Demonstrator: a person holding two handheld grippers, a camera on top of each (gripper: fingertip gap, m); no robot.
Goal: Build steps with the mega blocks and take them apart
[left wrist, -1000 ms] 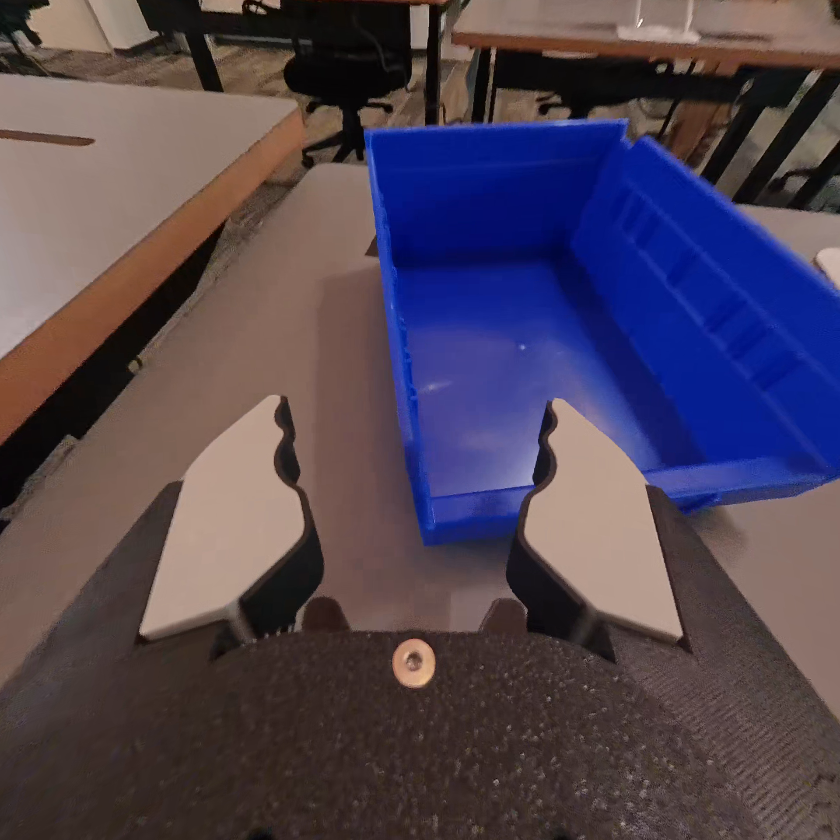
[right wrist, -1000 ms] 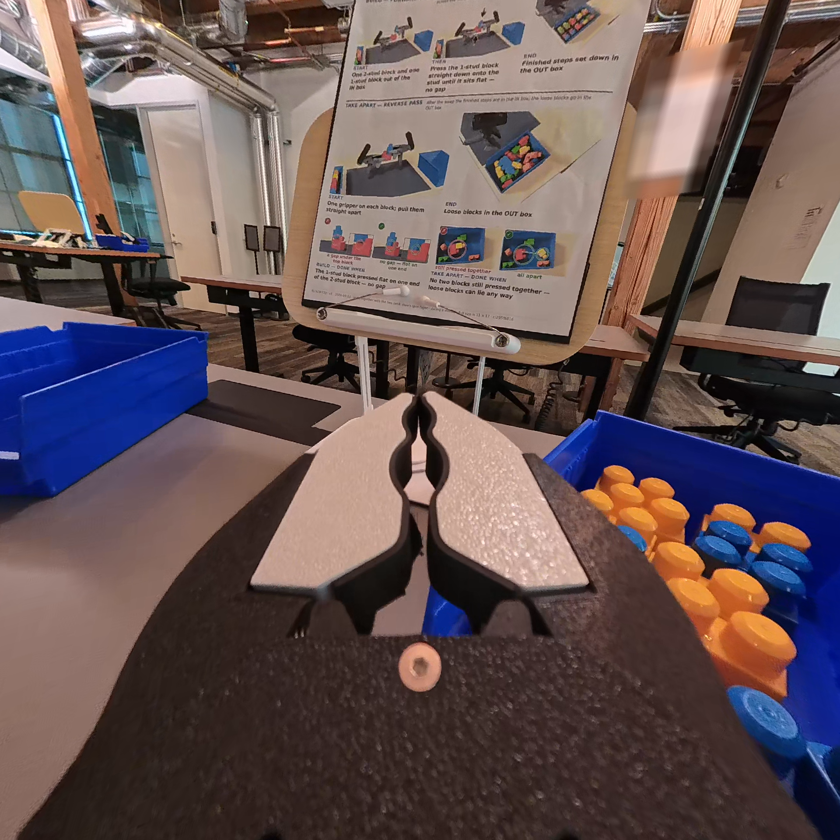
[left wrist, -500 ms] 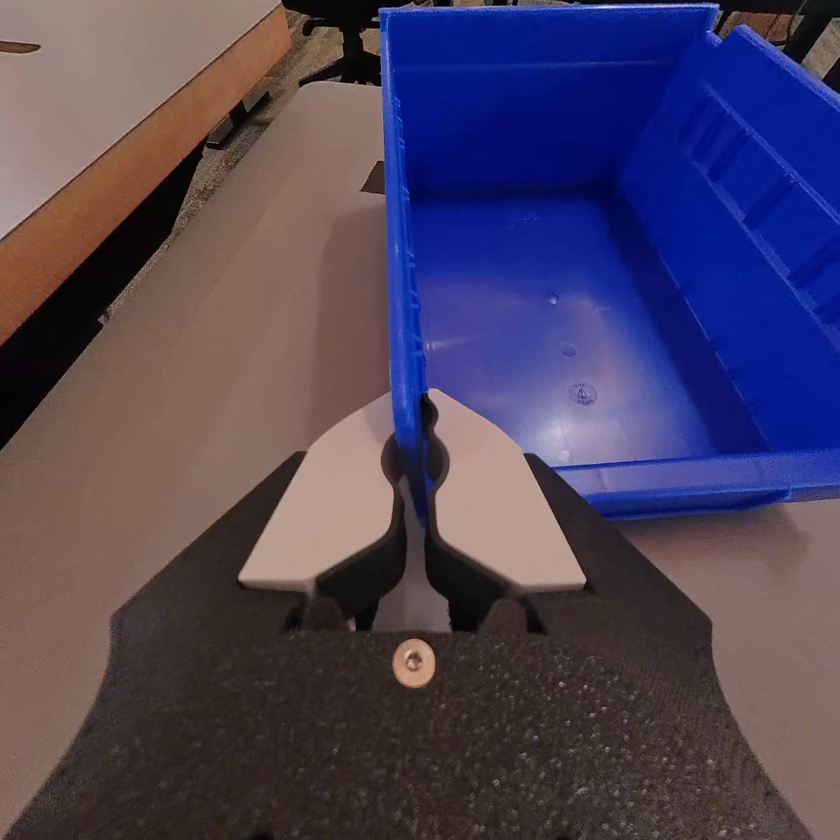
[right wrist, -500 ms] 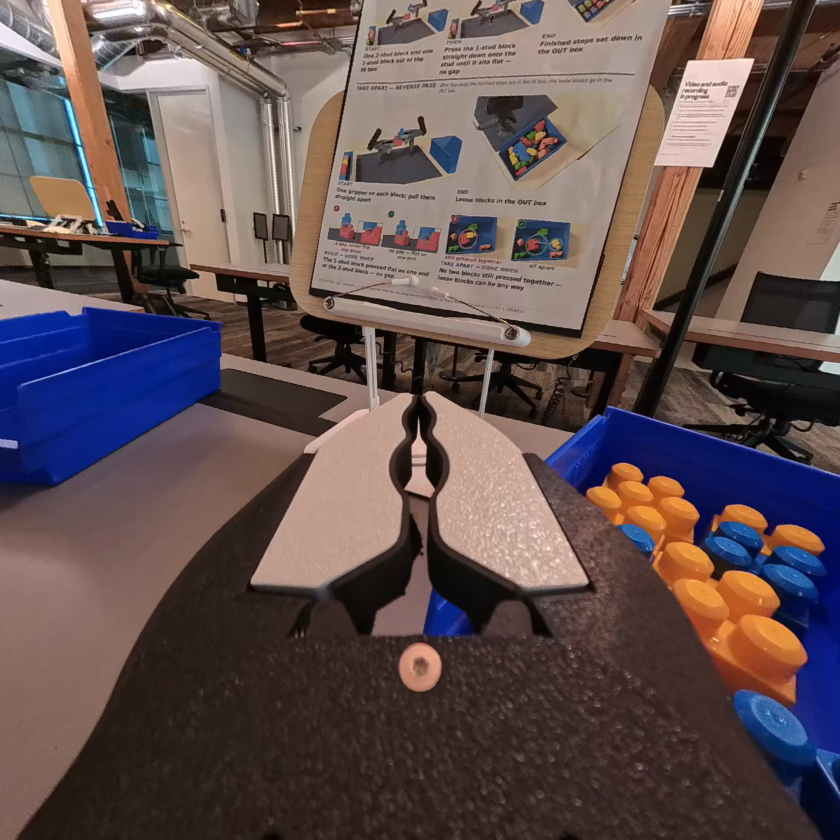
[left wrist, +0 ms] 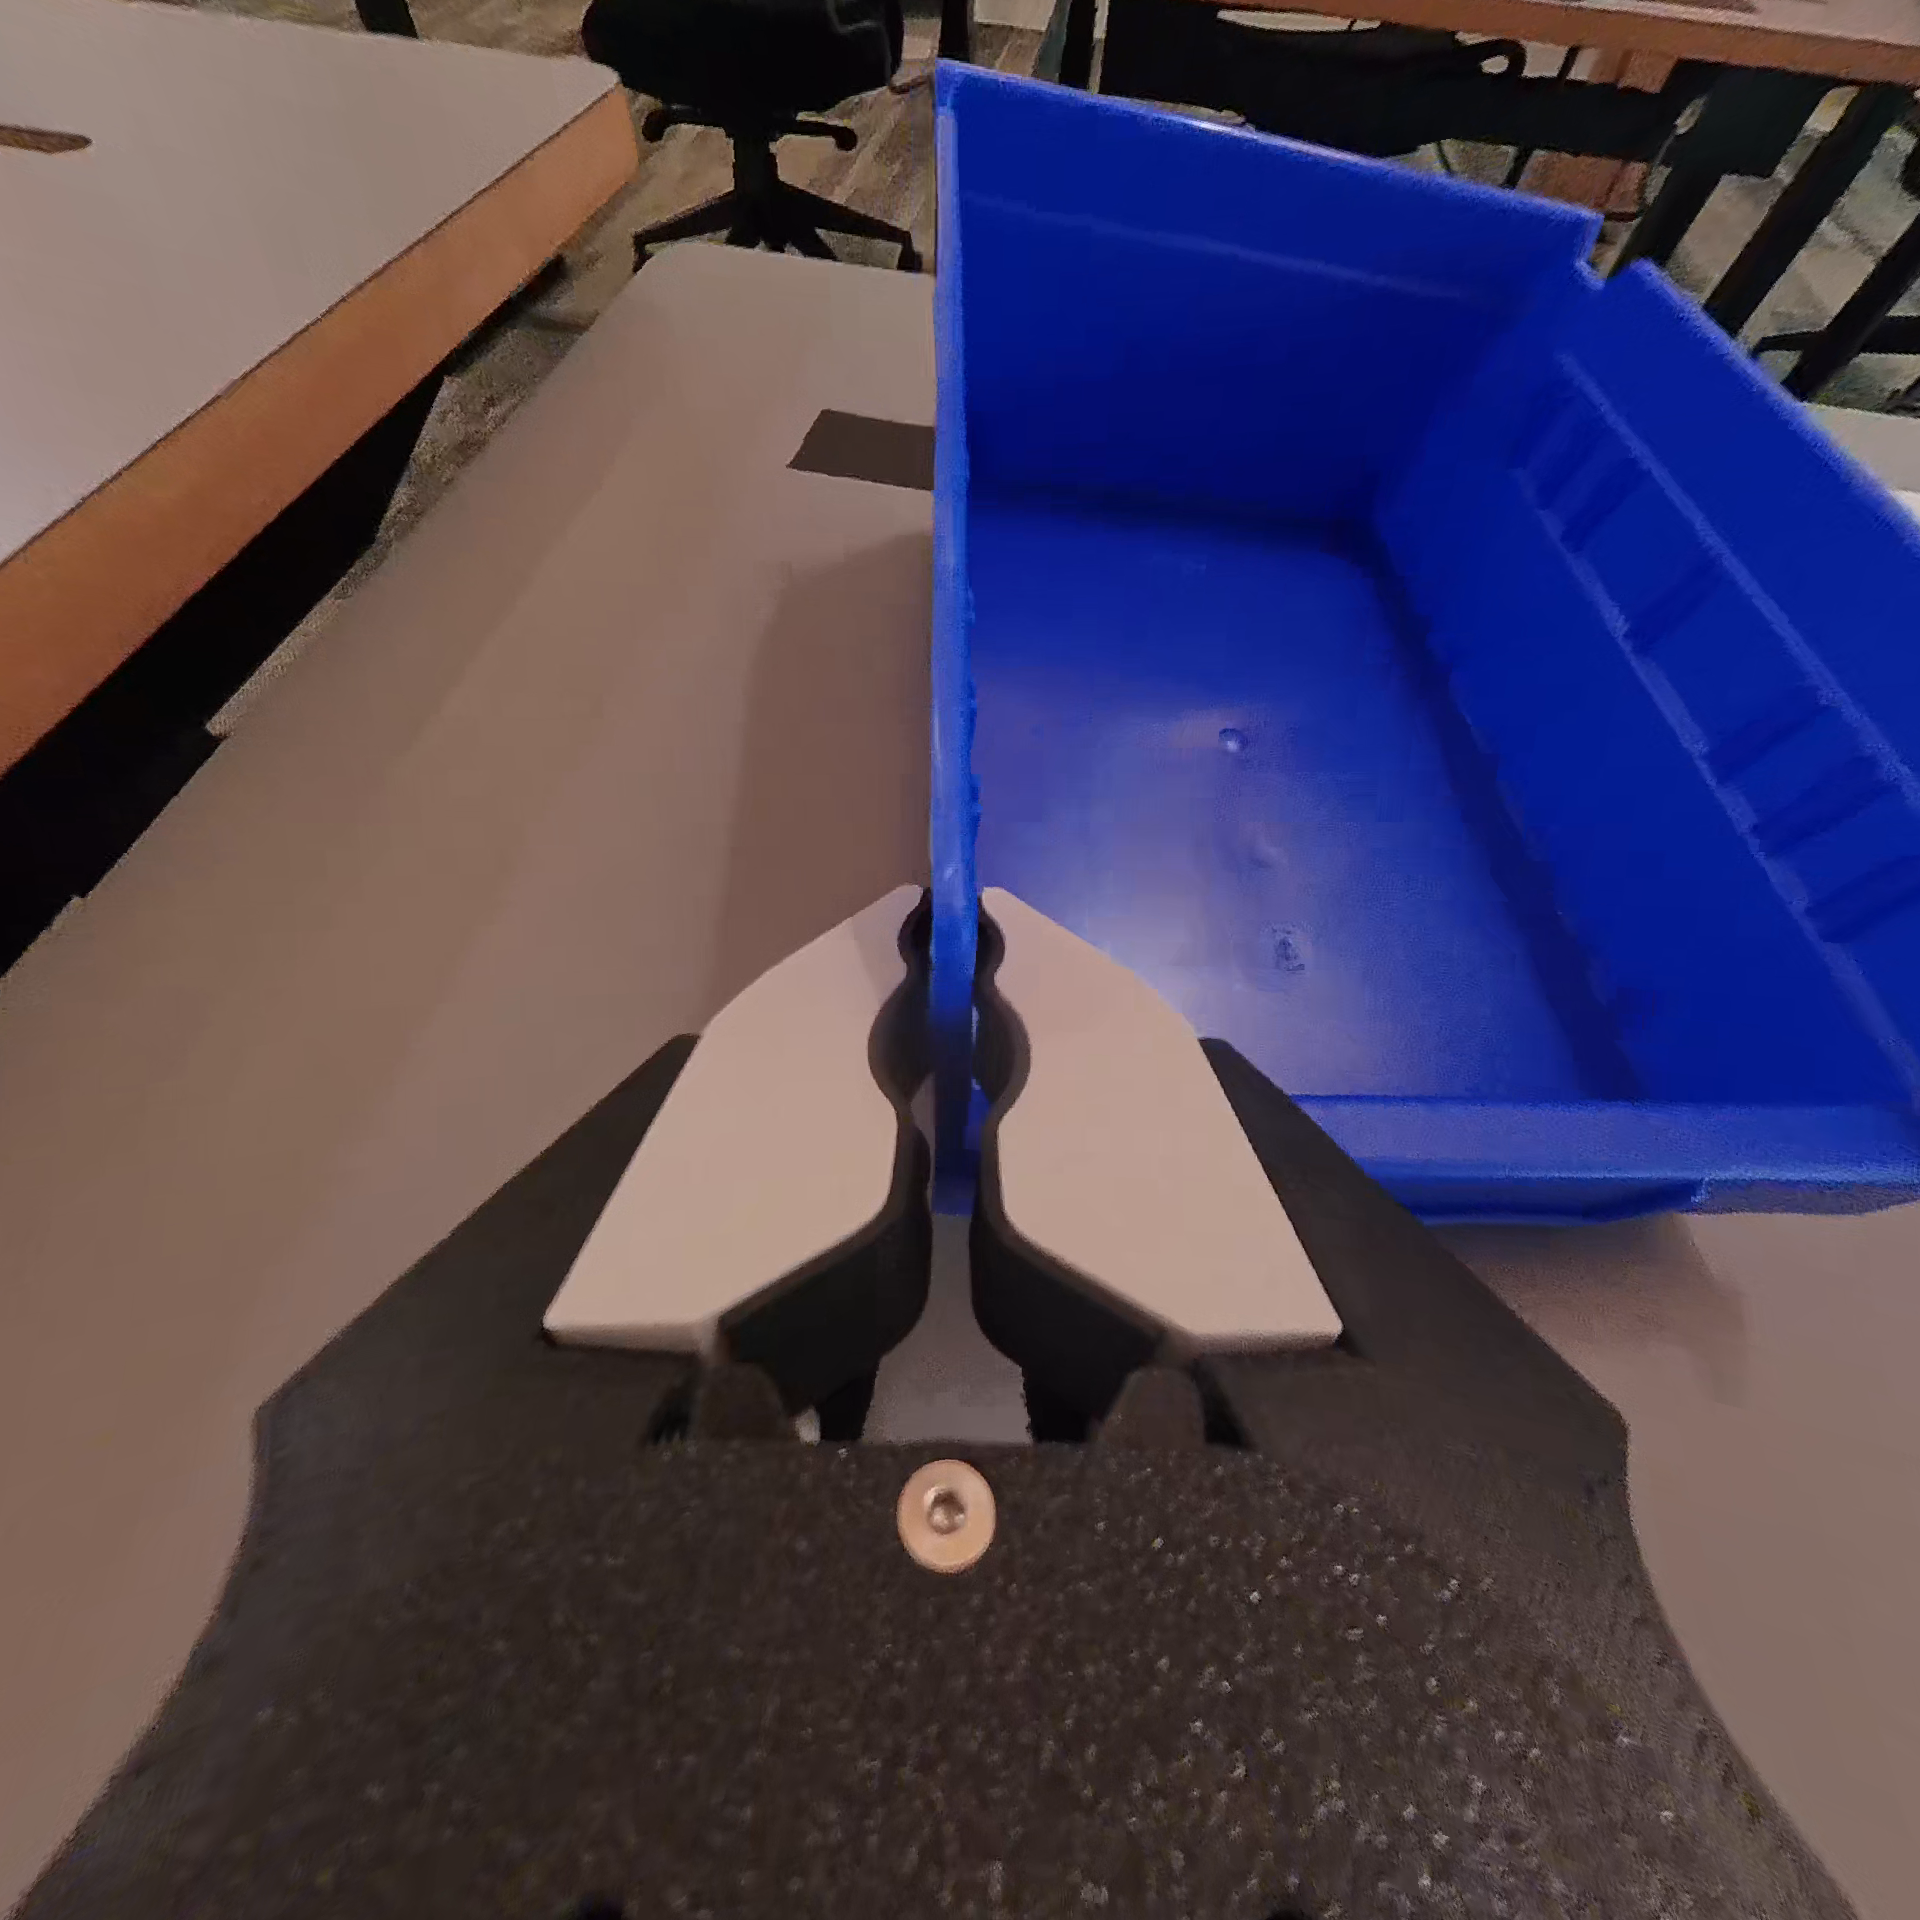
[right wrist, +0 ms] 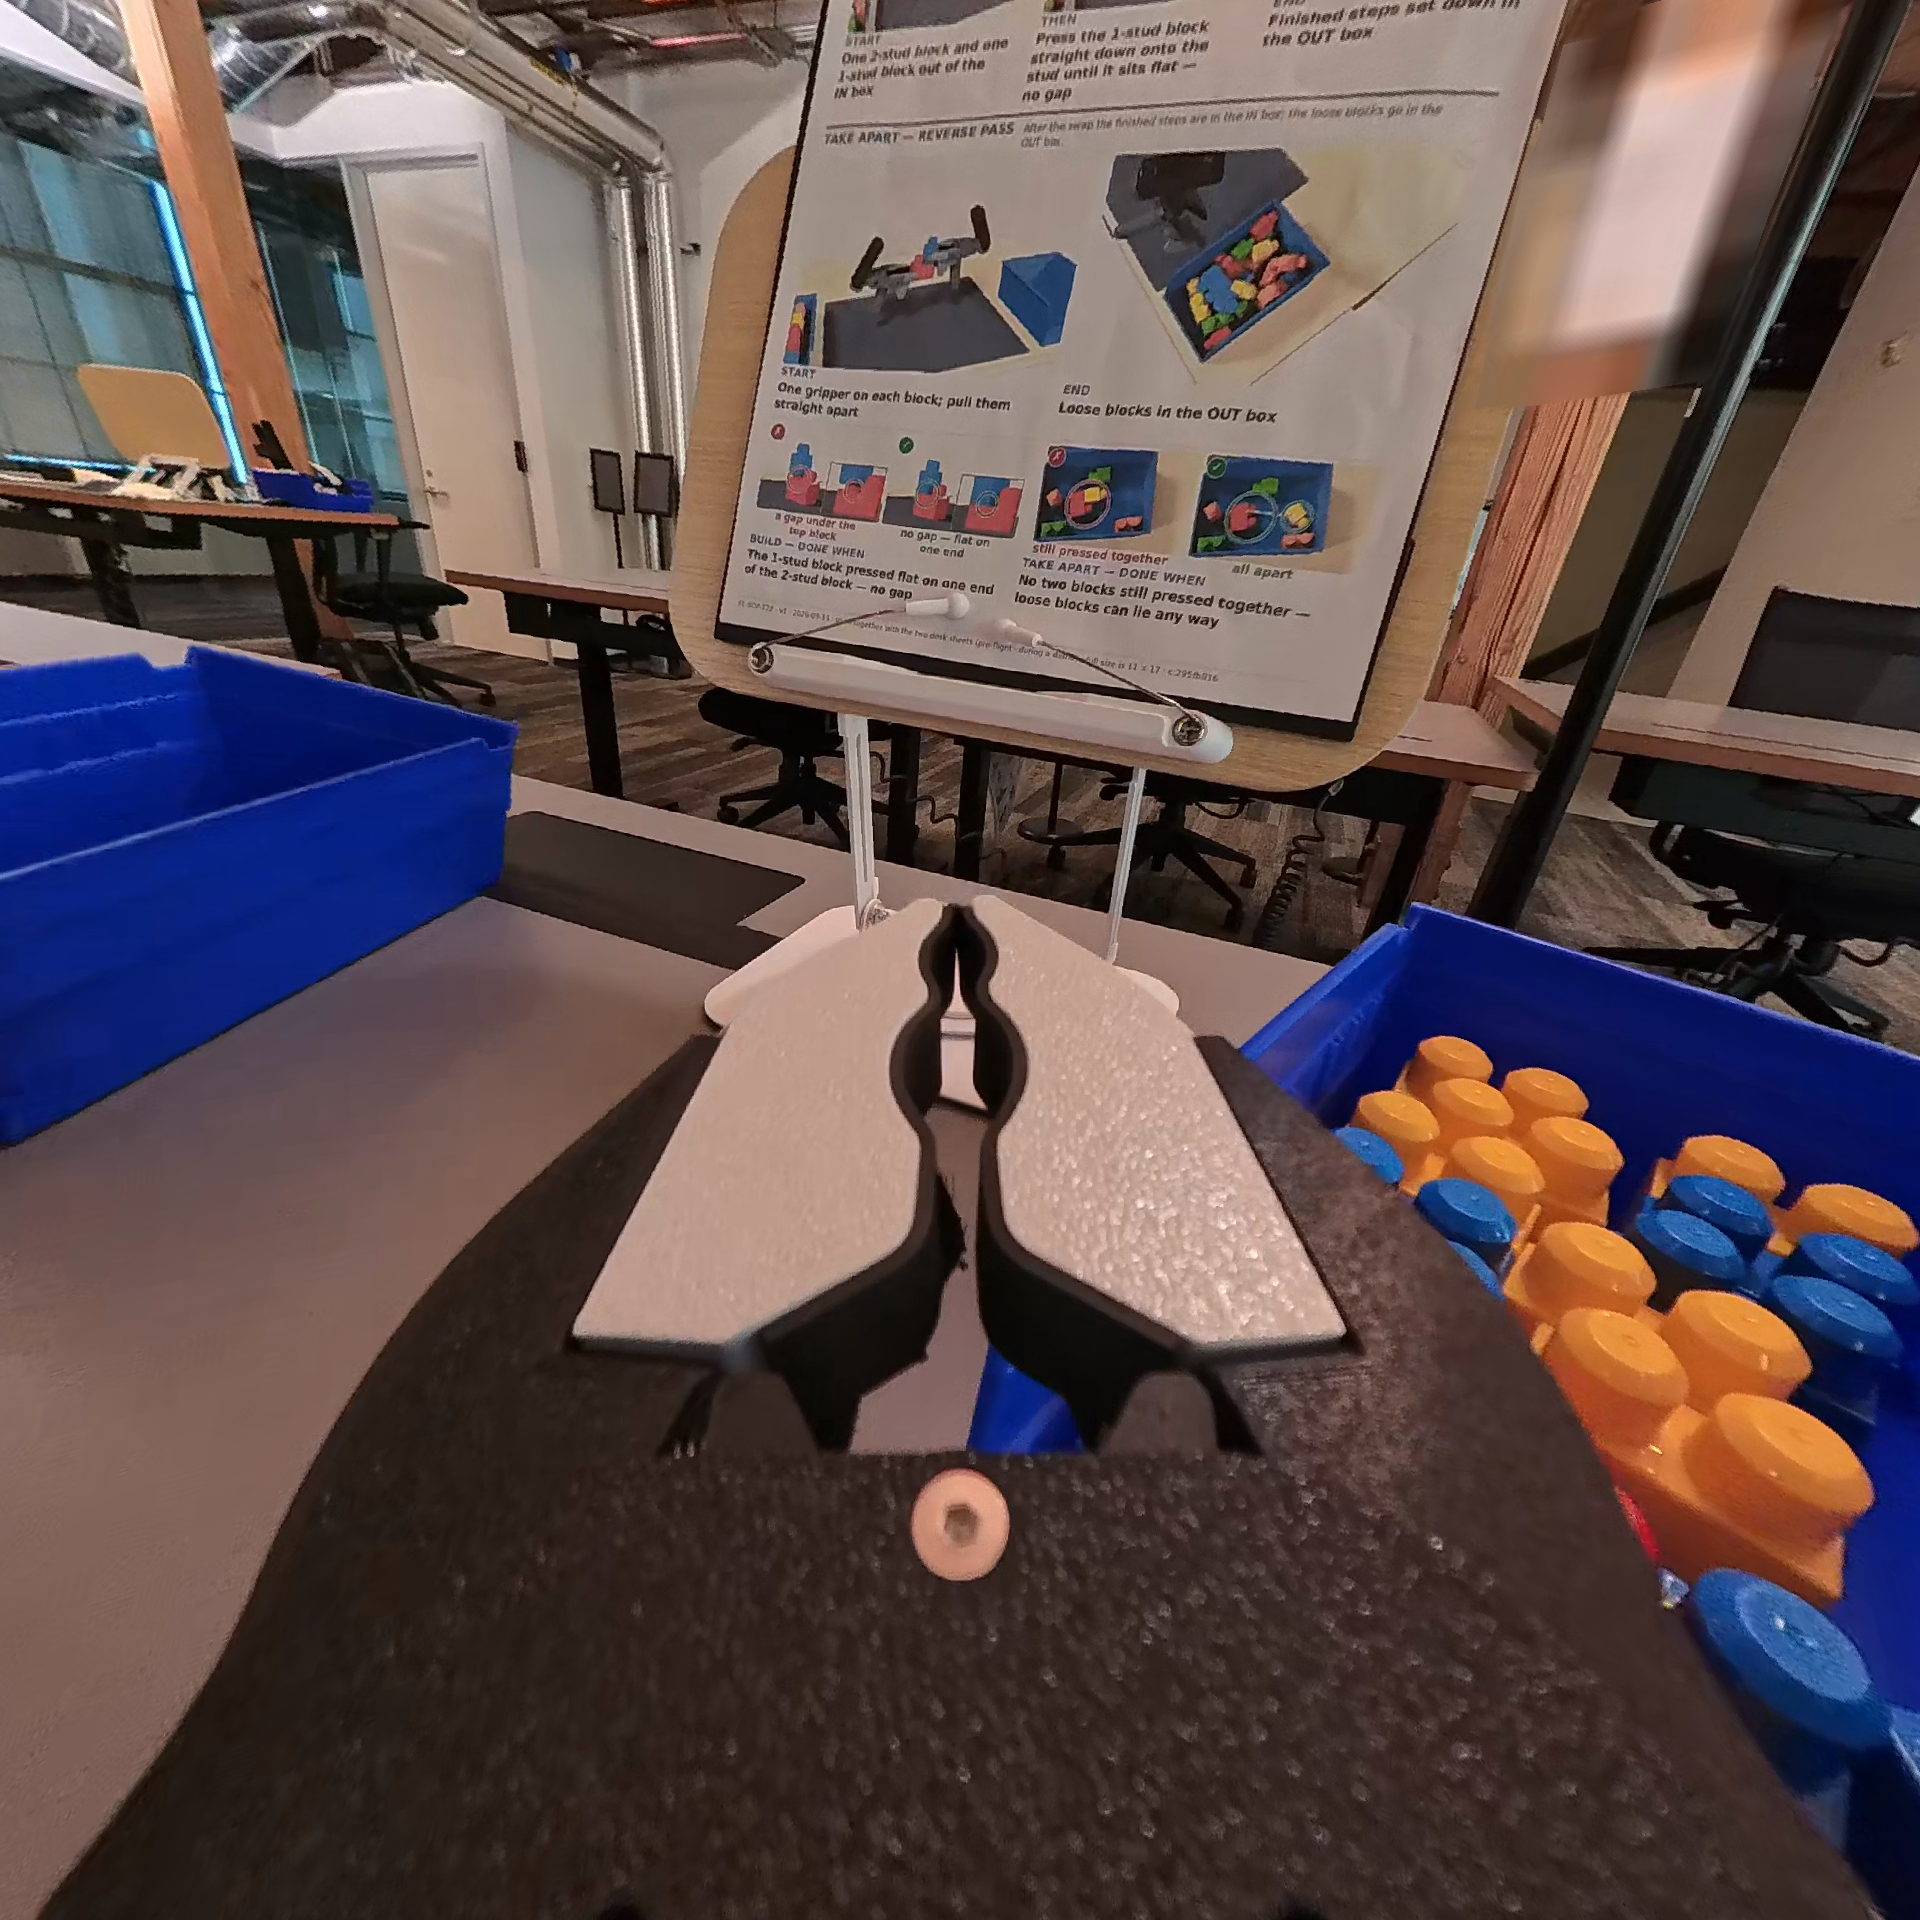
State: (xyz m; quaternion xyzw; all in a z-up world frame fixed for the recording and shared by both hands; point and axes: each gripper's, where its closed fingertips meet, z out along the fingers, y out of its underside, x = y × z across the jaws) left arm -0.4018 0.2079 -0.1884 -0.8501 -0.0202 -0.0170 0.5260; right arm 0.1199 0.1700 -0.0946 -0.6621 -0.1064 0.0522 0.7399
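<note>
My left gripper is shut on the left side wall of an empty blue bin, near its front corner. The bin also shows at the left of the right wrist view. My right gripper is shut and empty above the grey table. It hangs just left of a second blue bin, which holds several orange mega blocks and blue mega blocks.
An instruction board on a white stand stands behind my right gripper. A black mat lies near the table's far edge. A black pole rises at the right. Another table and an office chair are beyond the left edge. The tips of one gripper are about 55 cm away from the tips of the other.
My left gripper was open a second ago, moved forward and closed on the empty bin's left wall. The bin now sits slightly turned in its view. My right gripper stayed shut and barely moved.
</note>
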